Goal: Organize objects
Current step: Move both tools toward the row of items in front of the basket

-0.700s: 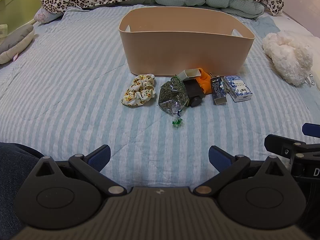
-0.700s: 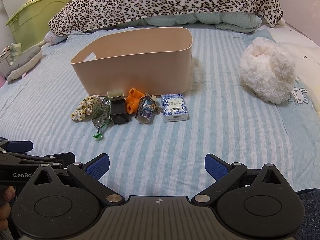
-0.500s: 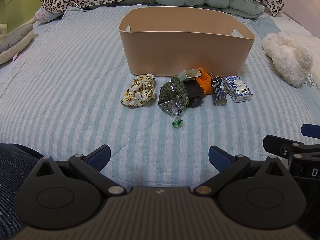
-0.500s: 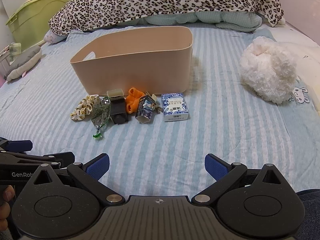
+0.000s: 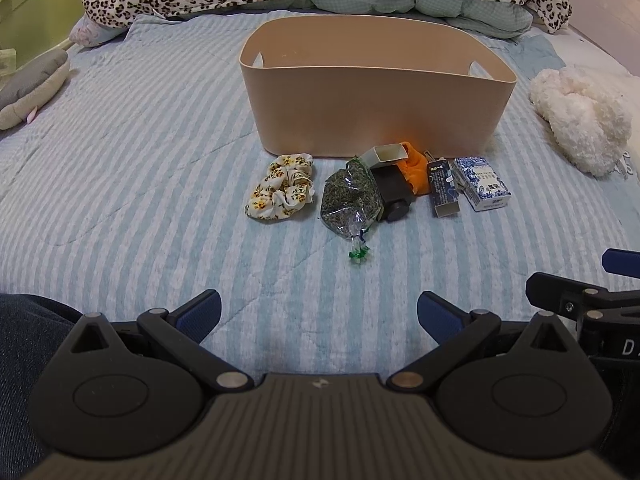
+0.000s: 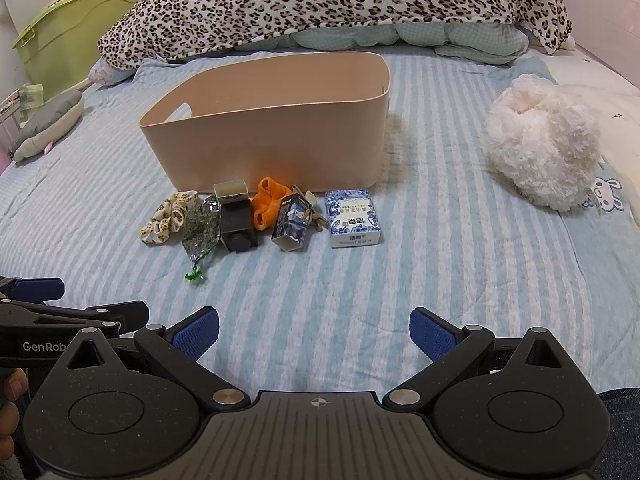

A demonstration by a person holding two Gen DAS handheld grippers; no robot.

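A tan bin [image 5: 376, 120] [image 6: 272, 136] stands on the striped bed. In front of it lies a row of small things: a floral scrunchie [image 5: 282, 192] [image 6: 168, 218], a clear bag of dried herbs [image 5: 350, 200] [image 6: 200, 228], a black box with an open lid [image 5: 394, 194] [image 6: 237, 224], an orange cloth [image 5: 414, 170] [image 6: 269, 200], a dark carton [image 5: 442, 188] [image 6: 292, 222] and a blue-and-white box [image 5: 482, 184] [image 6: 352, 218]. My left gripper [image 5: 319, 316] and right gripper [image 6: 314, 330] are both open and empty, well short of the row.
A white fluffy plush [image 5: 580, 120] [image 6: 544, 140] lies to the right. A leopard-print blanket [image 6: 332, 4] lies behind the bin. A grey plush [image 6: 52, 124] and a green storage box [image 6: 76, 32] are at the left.
Both views have shifted very slightly; the objects stay in place and both grippers stay open.
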